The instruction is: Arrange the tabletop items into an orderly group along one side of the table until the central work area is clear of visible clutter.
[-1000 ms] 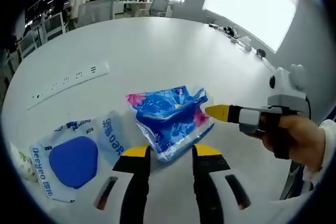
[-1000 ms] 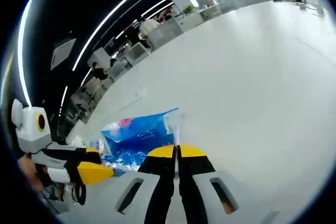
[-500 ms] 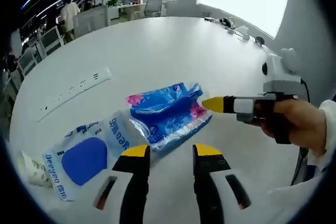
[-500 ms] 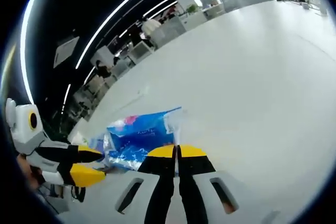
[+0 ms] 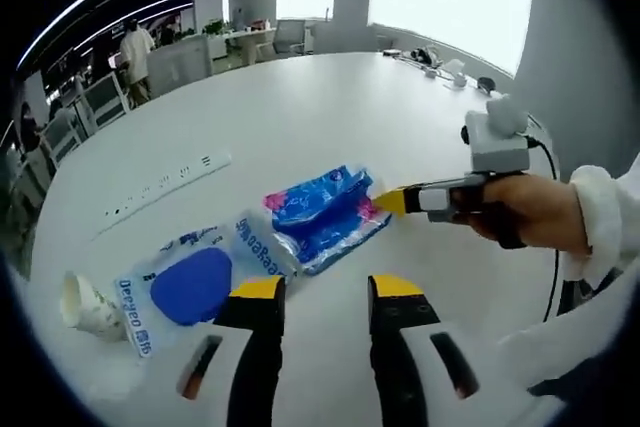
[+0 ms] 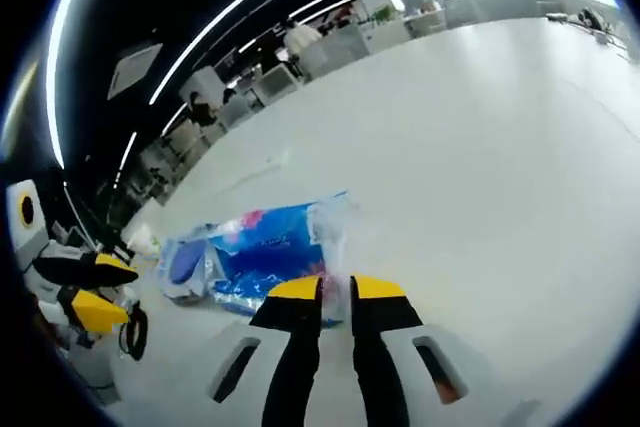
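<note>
Left tongs (image 5: 321, 289) wide, nothing between them, hovering over the white bench (image 5: 300, 107) at frame bottom centre. Just above them, mid-frame: blue pack (image 5: 325, 215) lying flat, its left end overlapping a white pouch (image 5: 190, 282) with a blue oval. Crumpled cup (image 5: 85, 304) at far left, just beside the pouch. Power strip (image 5: 165, 187) upper left of the pack, apart from it.

Right tongs (image 6: 334, 290) come in from frame right in the left gripper view, held by a hand (image 5: 530, 212); yellow tips touch the pack's right edge. In the right gripper view the jaws stand narrowly parted with a small gap, at the pack's clear end; can't tell if they pinch it.
</note>
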`<state>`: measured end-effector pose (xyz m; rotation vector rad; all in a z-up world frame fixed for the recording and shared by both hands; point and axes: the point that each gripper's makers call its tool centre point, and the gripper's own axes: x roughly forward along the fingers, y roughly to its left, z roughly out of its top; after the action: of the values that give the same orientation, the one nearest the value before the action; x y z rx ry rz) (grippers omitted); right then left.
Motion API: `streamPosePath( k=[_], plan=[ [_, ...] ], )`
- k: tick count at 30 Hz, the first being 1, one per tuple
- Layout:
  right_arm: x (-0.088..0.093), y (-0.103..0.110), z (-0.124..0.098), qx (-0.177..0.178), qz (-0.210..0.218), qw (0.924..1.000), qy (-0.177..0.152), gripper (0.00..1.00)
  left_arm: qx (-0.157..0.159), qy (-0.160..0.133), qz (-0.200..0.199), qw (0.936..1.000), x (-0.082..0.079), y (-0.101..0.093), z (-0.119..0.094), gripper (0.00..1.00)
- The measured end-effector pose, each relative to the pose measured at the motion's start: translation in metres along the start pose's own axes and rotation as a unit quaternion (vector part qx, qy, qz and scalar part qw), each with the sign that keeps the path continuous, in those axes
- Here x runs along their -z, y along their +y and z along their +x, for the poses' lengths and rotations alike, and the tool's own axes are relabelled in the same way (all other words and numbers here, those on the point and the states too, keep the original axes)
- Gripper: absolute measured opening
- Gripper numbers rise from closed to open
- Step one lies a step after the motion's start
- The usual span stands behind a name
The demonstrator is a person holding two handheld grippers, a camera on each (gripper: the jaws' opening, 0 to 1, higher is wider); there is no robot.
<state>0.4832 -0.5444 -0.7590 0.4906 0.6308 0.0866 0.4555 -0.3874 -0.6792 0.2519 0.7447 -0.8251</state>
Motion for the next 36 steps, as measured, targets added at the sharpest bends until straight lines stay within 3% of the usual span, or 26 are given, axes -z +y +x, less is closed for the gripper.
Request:
streamPosePath(
  k=[6,15,17,18,20,23,27,29,32,36],
  plan=[
    [-0.002,0.008,-0.010,-0.008,-0.005,0.9999,-0.006,0.22,-0.031,-0.038,-0.067,0.9965,0.011,0.020,-0.035,0.37],
    [-0.028,0.039,-0.042,-0.047,-0.038,0.9973,-0.041,0.37,-0.022,-0.093,-0.124,0.9876,0.017,0.027,-0.076,0.60],
    [-0.030,0.048,-0.050,-0.059,-0.084,0.9942,-0.032,0.41,-0.023,-0.095,-0.127,0.9871,0.019,0.028,-0.080,0.62],
    [-0.032,0.049,-0.056,-0.061,-0.128,0.9898,-0.018,0.42,-0.024,-0.097,-0.128,0.9868,0.019,0.027,-0.083,0.62],
    [-0.039,0.051,-0.064,-0.062,-0.161,0.9849,-0.011,0.46,-0.023,-0.099,-0.128,0.9866,0.020,0.025,-0.088,0.62],
    [-0.058,0.062,-0.082,-0.086,-0.176,0.9804,-0.017,0.52,-0.023,-0.102,-0.119,0.9873,0.025,0.024,-0.093,0.61],
    [-0.080,0.073,-0.107,-0.108,-0.232,0.9665,-0.021,0.62,-0.026,-0.099,-0.128,0.9865,0.037,0.025,-0.098,0.60],
    [-0.088,0.077,-0.119,-0.115,-0.244,0.9627,-0.019,0.70,-0.027,-0.099,-0.134,0.9857,0.042,0.026,-0.101,0.60],
    [-0.096,0.082,-0.133,-0.128,-0.251,0.9594,-0.021,0.72,-0.029,-0.100,-0.137,0.9851,0.048,0.028,-0.106,0.60],
    [-0.096,0.092,-0.151,-0.139,-0.249,0.9582,-0.025,0.77,-0.040,-0.101,-0.143,0.9837,0.056,0.037,-0.113,0.61]
  ],
)
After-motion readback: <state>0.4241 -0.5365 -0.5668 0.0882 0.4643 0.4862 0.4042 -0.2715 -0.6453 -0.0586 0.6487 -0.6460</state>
